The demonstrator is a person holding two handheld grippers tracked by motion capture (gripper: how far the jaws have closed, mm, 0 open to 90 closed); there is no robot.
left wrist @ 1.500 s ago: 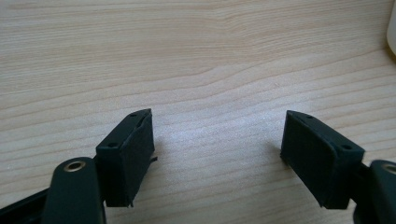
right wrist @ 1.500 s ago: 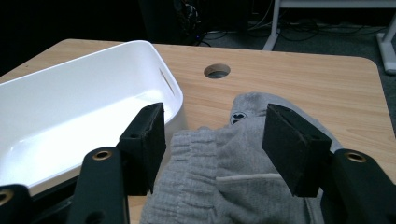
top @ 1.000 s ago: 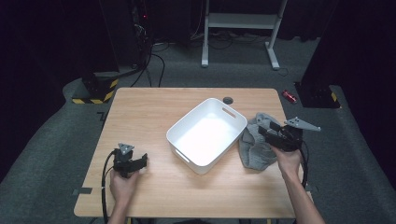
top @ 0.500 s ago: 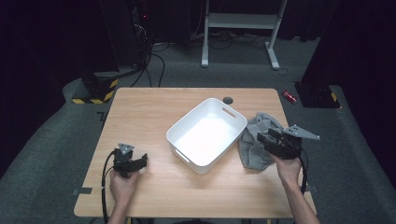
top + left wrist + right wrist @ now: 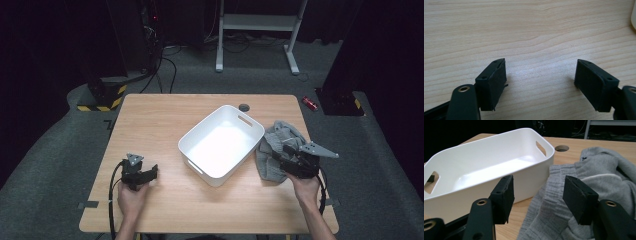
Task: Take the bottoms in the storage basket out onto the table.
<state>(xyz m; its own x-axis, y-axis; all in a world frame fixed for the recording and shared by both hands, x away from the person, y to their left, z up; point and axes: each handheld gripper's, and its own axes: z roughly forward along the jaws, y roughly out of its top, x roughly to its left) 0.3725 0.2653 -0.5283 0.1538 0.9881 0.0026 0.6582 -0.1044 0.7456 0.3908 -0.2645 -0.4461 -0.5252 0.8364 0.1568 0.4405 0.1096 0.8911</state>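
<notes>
A crumpled grey cloth lies on the wooden table, right of an empty white bin. My right gripper hovers low over the cloth's near part, jaws pointing left toward the bin. In the right gripper view the right gripper is open, with folds of the grey cloth between and below its pads and the bin wall just beyond the left jaw. My left gripper rests near the table's front left. In its own view, the left gripper stands open over bare wood.
A round cable hole sits in the table behind the bin. A small red object lies on the carpet off the back right corner. A white desk frame and dark equipment stand beyond the table.
My right gripper has moved toward the near edge and lower, onto the near part of the grey cloth. The left gripper, bin and cloth have stayed put.
</notes>
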